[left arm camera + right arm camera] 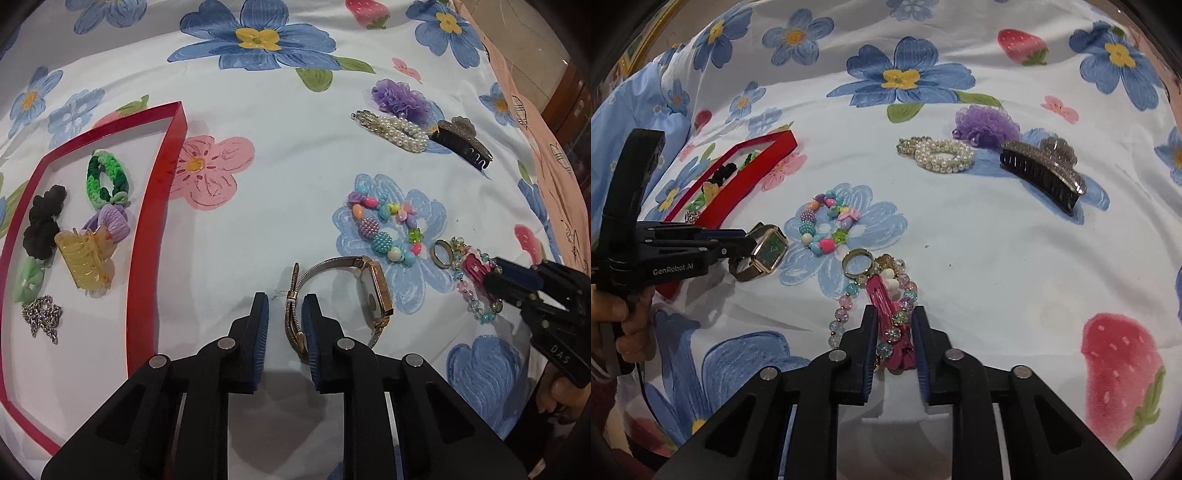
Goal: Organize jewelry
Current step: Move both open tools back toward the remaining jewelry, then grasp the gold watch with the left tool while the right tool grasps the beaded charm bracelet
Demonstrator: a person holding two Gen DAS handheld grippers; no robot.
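Pinching watch strap in left gripper and pink clip in right gripper, ready for lifting toward red tray at bedspread's left edge.

Bedsheet is presenting as matt printed cloth, lightly creased. Red tray is showing glossy, smooth plastic walls. Watch is appearing as polished gold-toned metal with a fine mesh metal strap. Yellow claw clip is looking like translucent glossy plastic. Black claw clip is reading as shiny plastic with a glittered top. Pearl bracelet is showing lustrous beads. Purple scrunchie is appearing as sheer gauzy fabric. Ring is gleaming as metal. Pink hair clip is looking glossy.
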